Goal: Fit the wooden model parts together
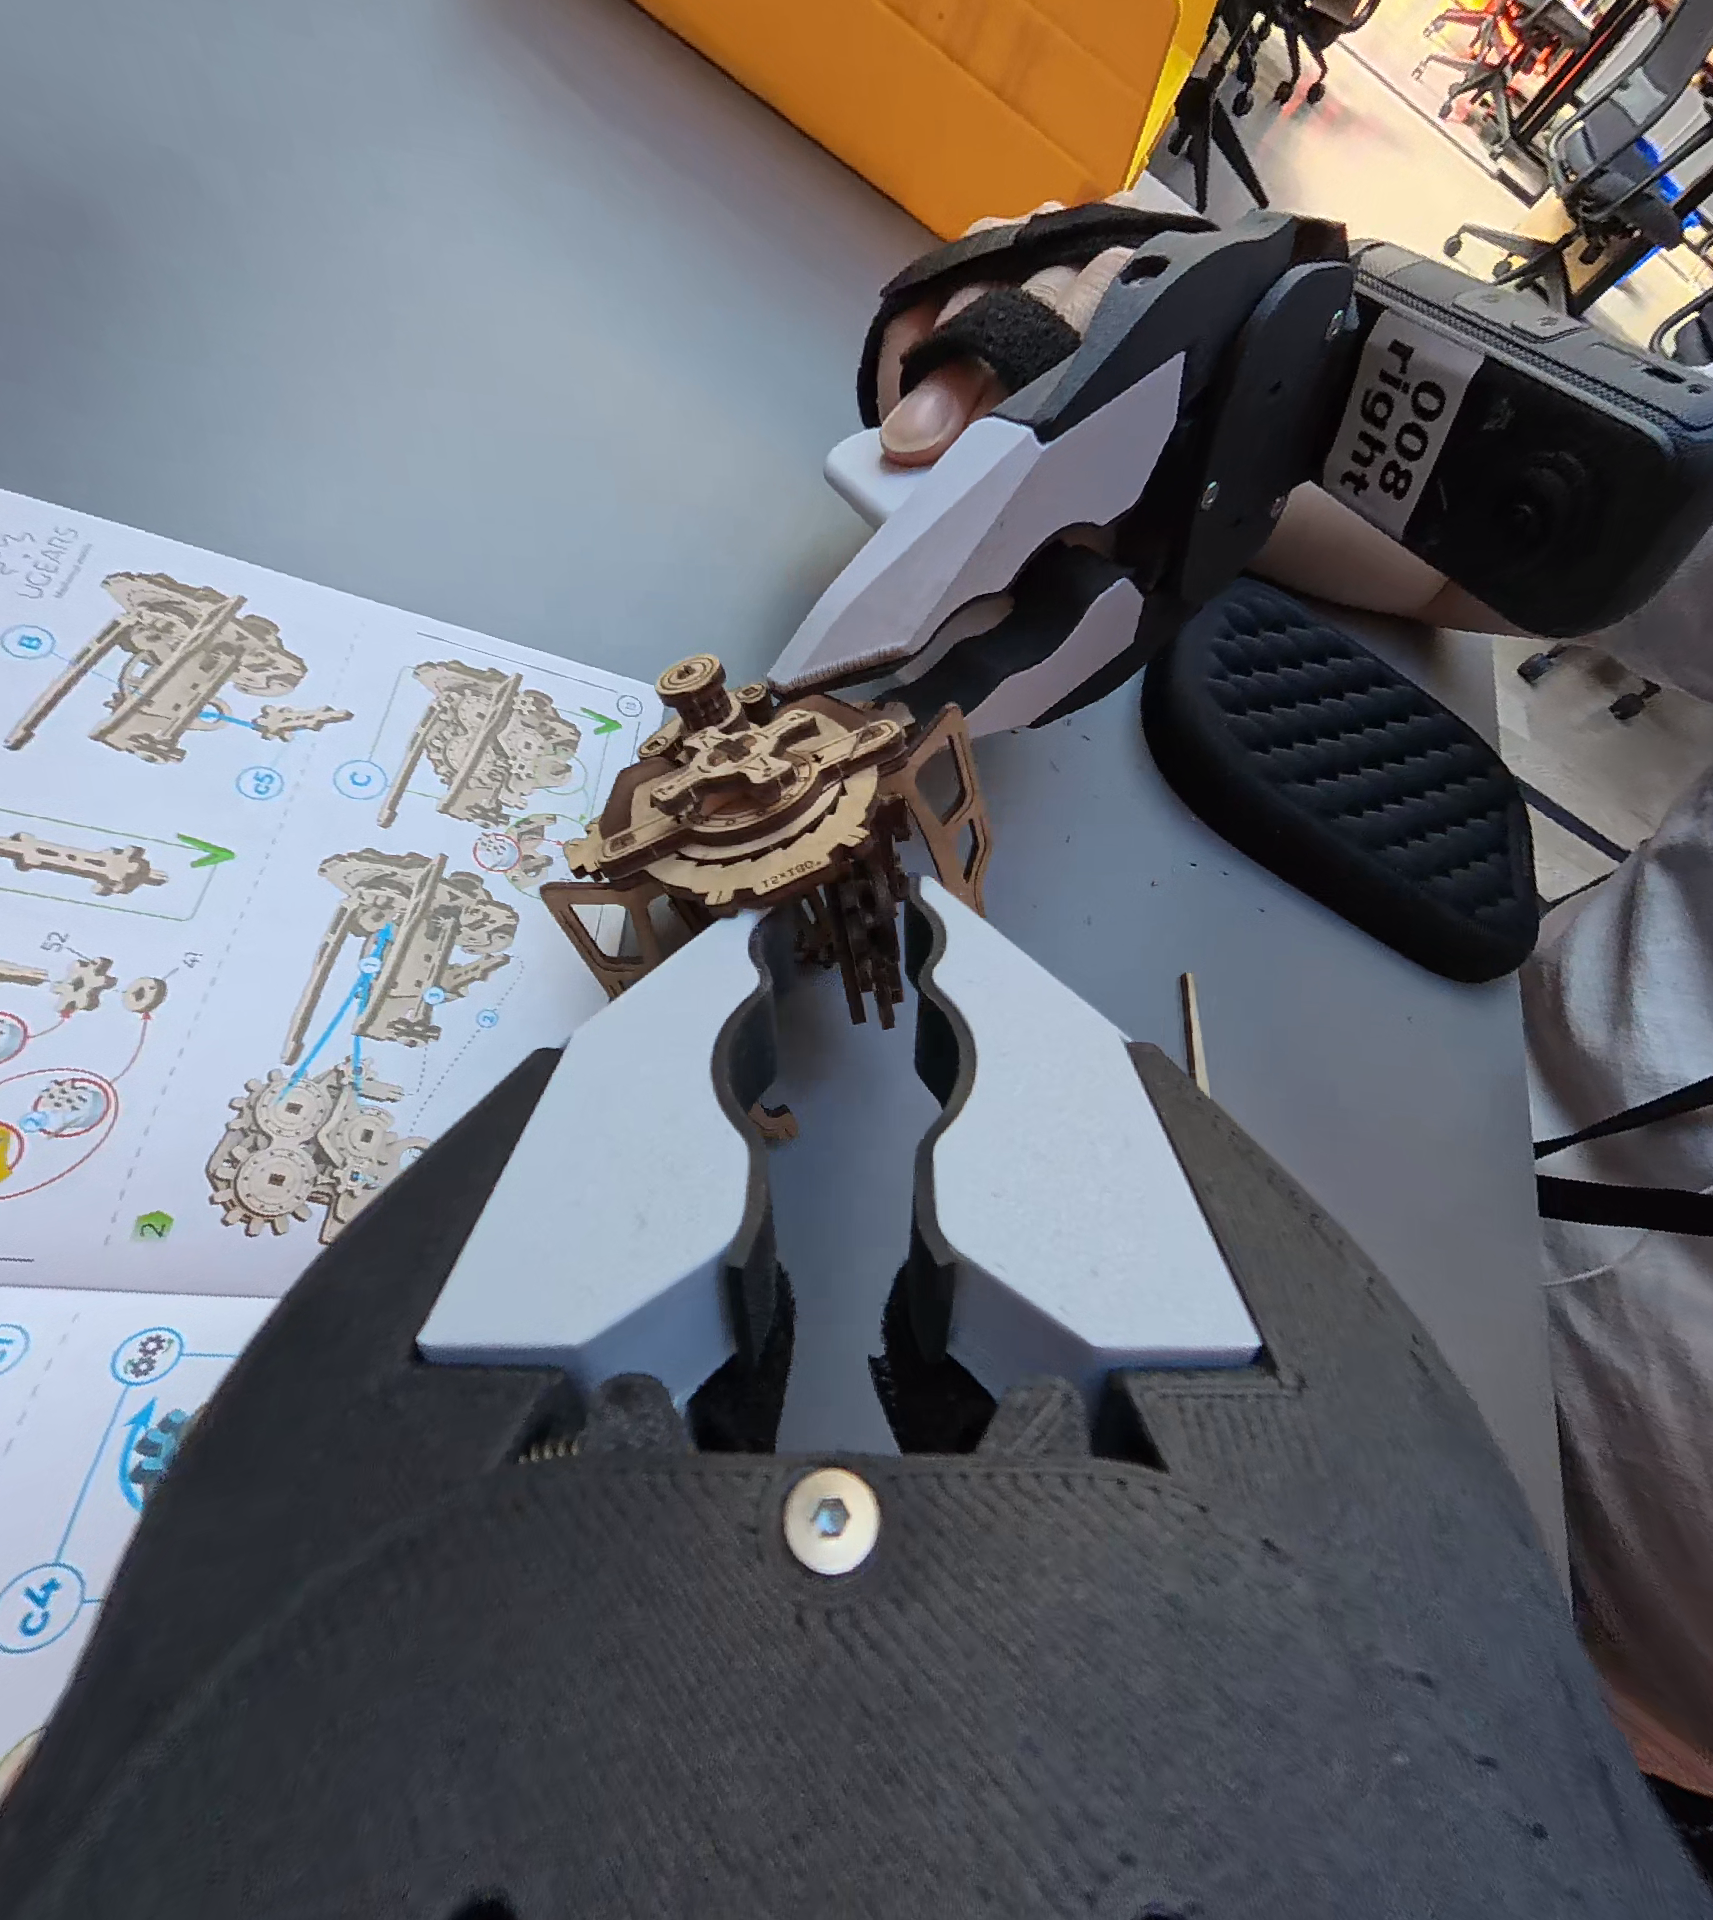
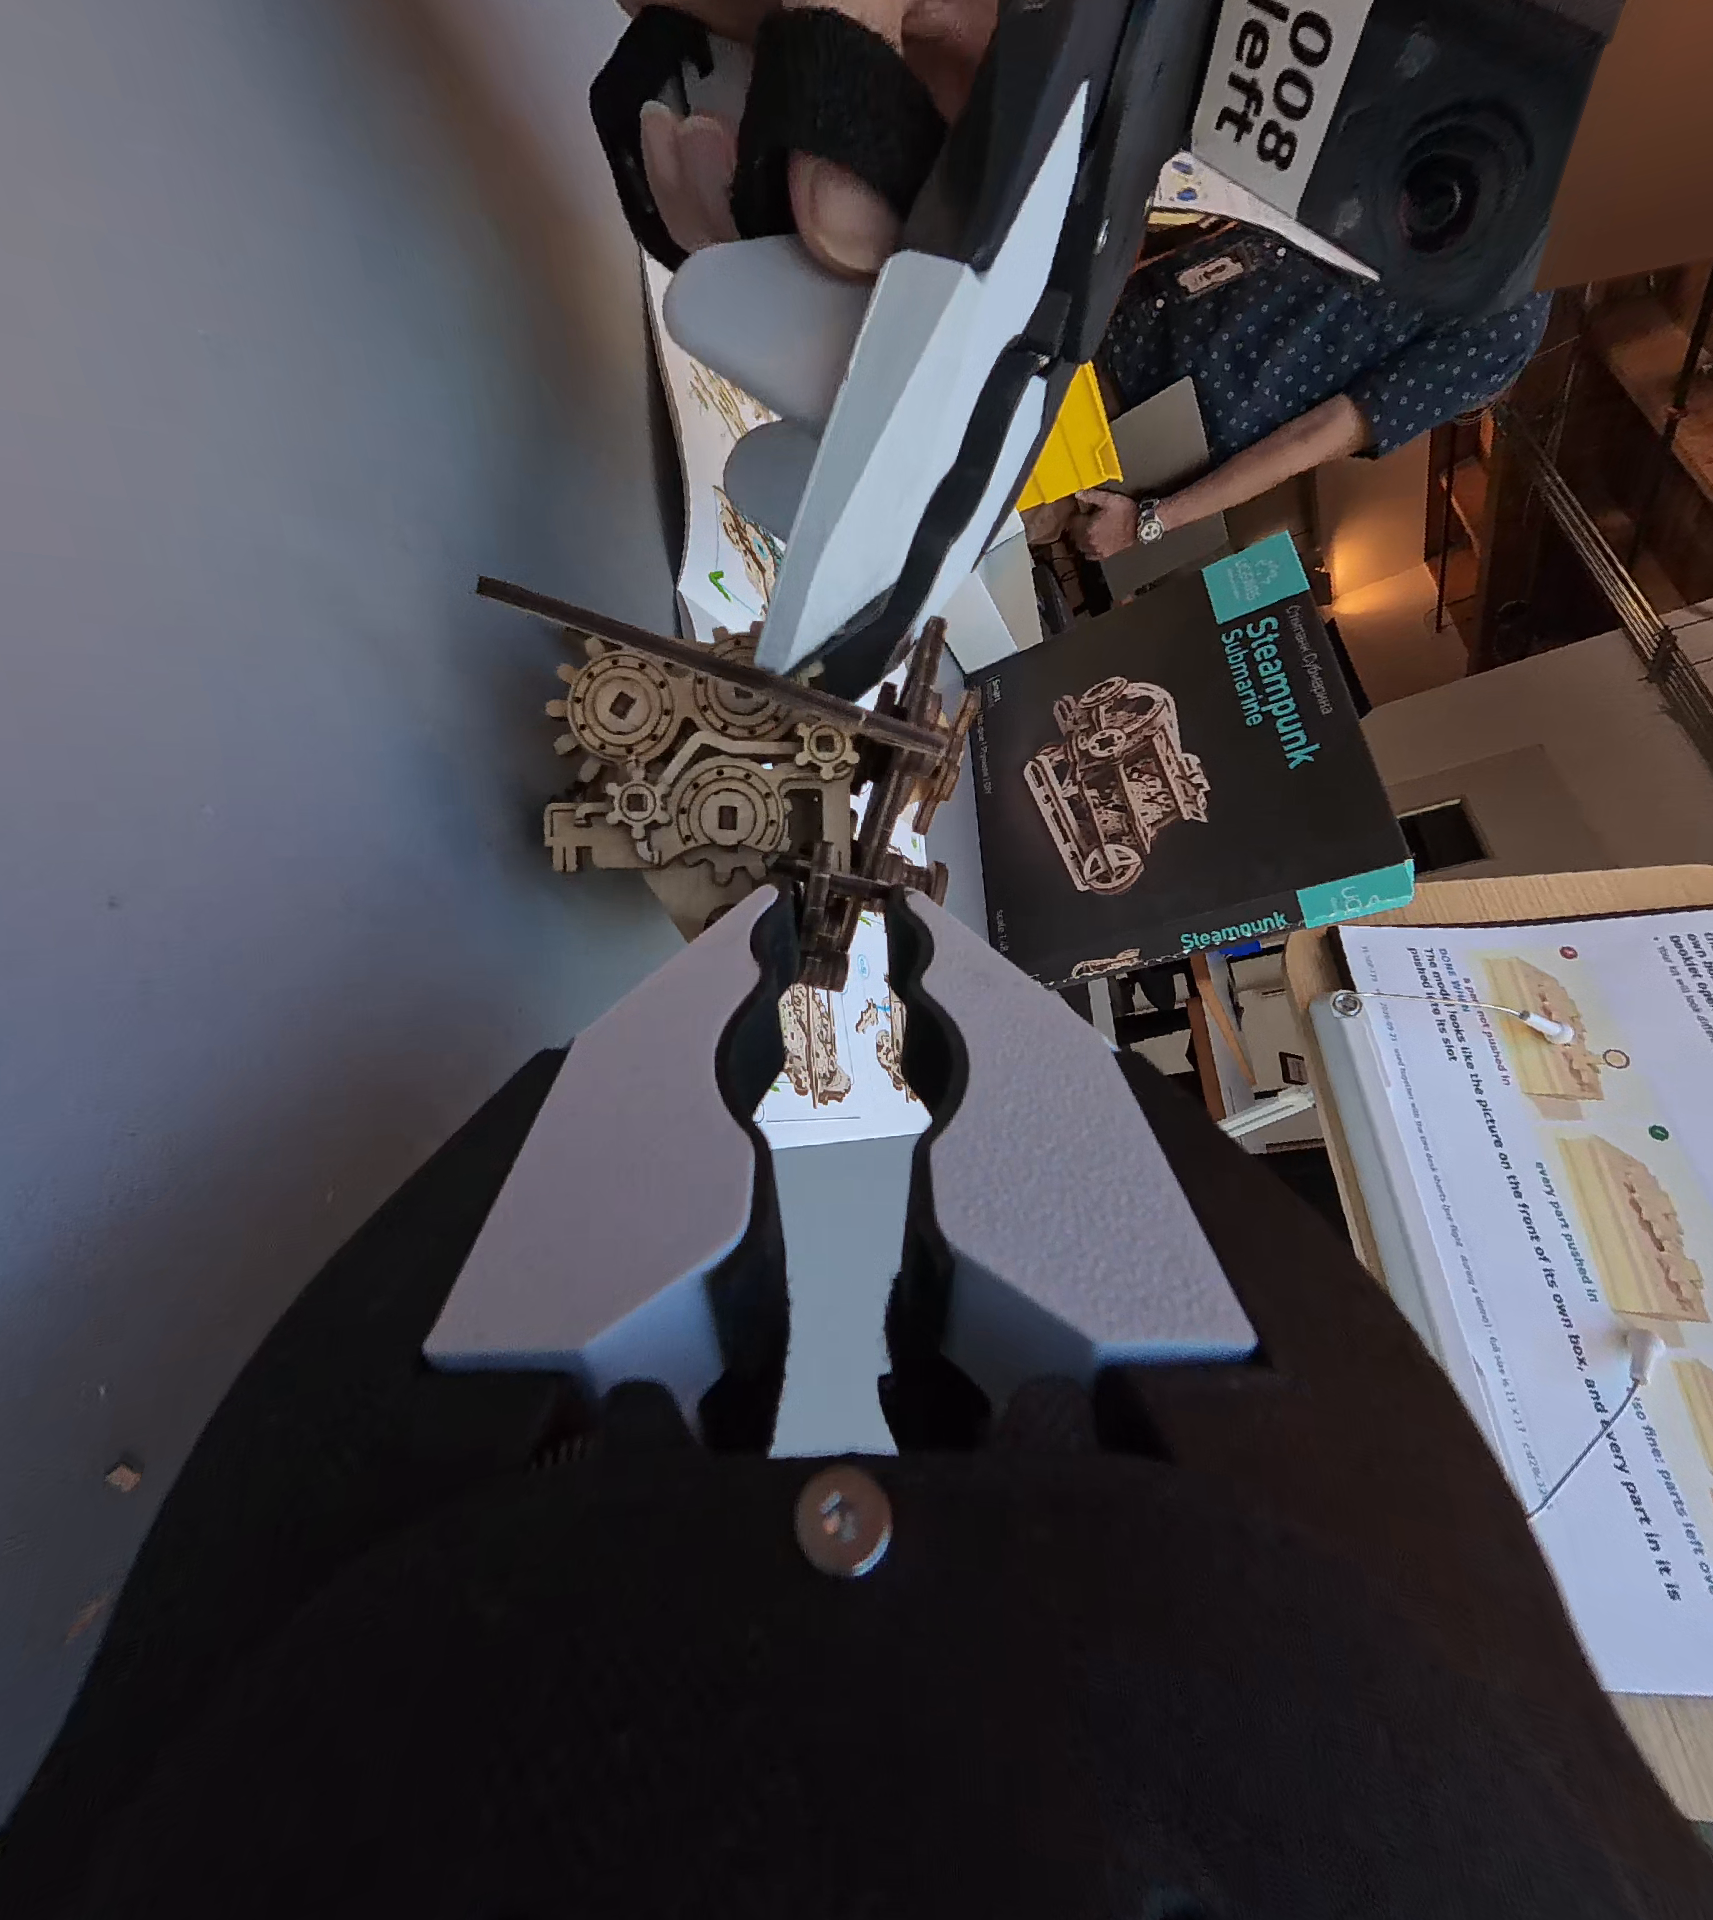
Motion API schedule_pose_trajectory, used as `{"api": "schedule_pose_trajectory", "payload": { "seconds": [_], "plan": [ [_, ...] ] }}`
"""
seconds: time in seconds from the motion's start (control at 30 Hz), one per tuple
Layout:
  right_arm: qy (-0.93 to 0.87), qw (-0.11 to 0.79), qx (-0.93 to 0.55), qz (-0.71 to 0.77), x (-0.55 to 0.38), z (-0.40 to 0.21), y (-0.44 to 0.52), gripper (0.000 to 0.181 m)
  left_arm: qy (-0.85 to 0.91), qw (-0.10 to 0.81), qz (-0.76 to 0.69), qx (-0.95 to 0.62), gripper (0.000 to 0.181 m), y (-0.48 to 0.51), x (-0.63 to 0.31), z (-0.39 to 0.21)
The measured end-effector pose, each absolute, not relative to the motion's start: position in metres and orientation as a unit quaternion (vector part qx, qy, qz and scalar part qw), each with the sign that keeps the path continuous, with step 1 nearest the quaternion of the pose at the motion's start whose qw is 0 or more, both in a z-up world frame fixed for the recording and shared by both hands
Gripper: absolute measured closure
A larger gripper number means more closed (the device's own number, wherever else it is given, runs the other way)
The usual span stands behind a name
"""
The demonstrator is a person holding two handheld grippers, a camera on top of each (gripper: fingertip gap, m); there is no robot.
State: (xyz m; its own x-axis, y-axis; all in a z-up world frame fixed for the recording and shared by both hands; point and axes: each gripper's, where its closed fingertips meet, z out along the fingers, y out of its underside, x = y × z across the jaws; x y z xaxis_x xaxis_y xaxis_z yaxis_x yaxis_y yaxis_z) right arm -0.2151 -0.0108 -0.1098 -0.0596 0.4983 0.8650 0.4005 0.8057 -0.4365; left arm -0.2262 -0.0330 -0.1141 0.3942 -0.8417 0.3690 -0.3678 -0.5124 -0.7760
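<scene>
I hold the laser-cut, pale-brown wooden gear model (image 1: 758, 810) between both tongs, just above the grey bench (image 1: 364, 364), partly over the white printed instruction sheet (image 1: 208, 883). My left tongs (image 1: 836, 914) are narrowed onto the dark stack of small gears and pins hanging from the model's near side; the tips sit at that stack, though I cannot tell for certain that both pads press it. My right tongs (image 2: 831, 914) come from the opposite side and are drawn in close on a cluster of small wooden cross-pieces (image 2: 831, 914) at the model's edge, and they look to be gripping it. From the right wrist view the flat face with its round gears (image 2: 675, 769) shows, with a thin dark wooden rod (image 2: 706, 665) lying across it. I judge this to be mid-assembly: one side steadies the body while the other seats a part. The next move calls for a firm hold on the body and a straight, gentle push along the slot, since thin plywood tabs could snap if twisted. A thin loose wooden stick (image 1: 1193, 1029) lies on the bench near me, and the dark cardboard kit box (image 2: 1184, 769) stands beyond.
</scene>
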Motion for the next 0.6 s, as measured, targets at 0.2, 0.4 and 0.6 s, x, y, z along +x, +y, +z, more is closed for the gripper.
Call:
{"api": "schedule_pose_trajectory", "payload": {
  "seconds": [0.2, 0.4, 0.6],
  "plan": [
    [-0.721, 0.610, -0.327, 0.033, -0.216, -0.110, -0.007, 0.165, 0.345, 0.304, -0.430, -0.777, 0.167, -0.028, -0.225, -0.110],
    [-0.713, 0.610, -0.343, 0.030, -0.218, -0.110, -0.004, 0.165, 0.323, 0.331, -0.418, -0.782, 0.170, -0.021, -0.224, -0.111],
    [-0.710, 0.609, -0.353, 0.035, -0.217, -0.111, -0.002, 0.166, 0.337, 0.361, -0.385, -0.780, 0.171, -0.018, -0.224, -0.111]
  ]
}}
